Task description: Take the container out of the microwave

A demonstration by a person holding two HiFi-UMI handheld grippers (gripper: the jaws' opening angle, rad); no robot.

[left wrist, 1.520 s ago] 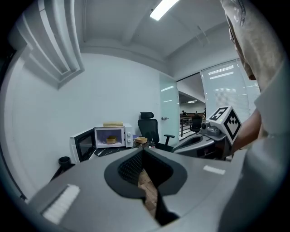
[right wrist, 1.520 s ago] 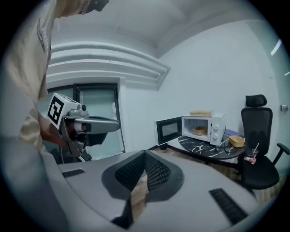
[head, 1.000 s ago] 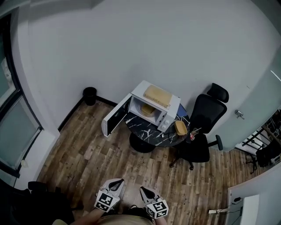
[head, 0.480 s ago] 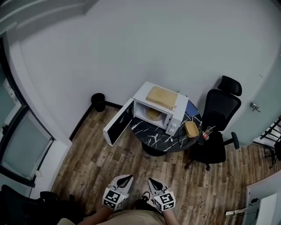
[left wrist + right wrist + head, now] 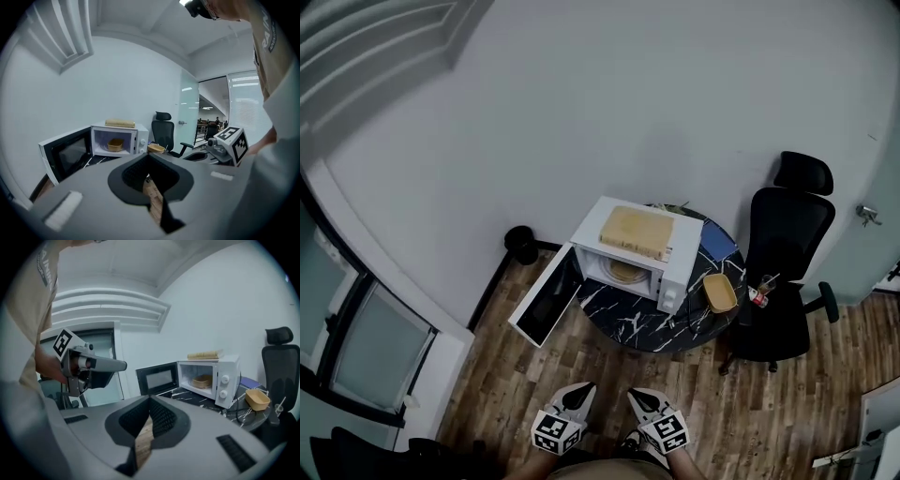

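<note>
1. Container (image 5: pixel 625 272): a shallow tan tub on the floor of the cavity of the white microwave (image 5: pixel 677 274). The microwave stands on a dark marbled round table (image 5: pixel 637 317). Nothing is touching the tub.
2. Door (image 5: pixel 542 298): swung wide open to the left, so the cavity is exposed. By the look of it, no opening step remains.
3. Left gripper (image 5: pixel 581 388): held low and close to the person's body, well apart from the table. Its jaws are together with nothing between them.
4. Right gripper (image 5: pixel 639 394): just beside the left one, jaws likewise closed and empty.
5. Step in hand (a judgement): the approach, with no reach begun. The next move calls for three things:
   - coming up to the table;
   - parting the jaws of one gripper;
   - entering the cavity clear of the open door to take the tub by its rim and draw it out level.
6. Second tan tub (image 5: pixel 719 292): on the table to the right of the microwave, near the black office chair (image 5: pixel 783 253). It is alike in colour and could be confused with the target, which is the one inside.
7. Hard to make out:
   - whether the container holds anything or carries a lid;
   - what the flat tan slab (image 5: pixel 636 229) on top of the microwave is;
   - the small items at the table's right edge;
   - the person's hands, which are cut off at the head view's lower edge.
</note>
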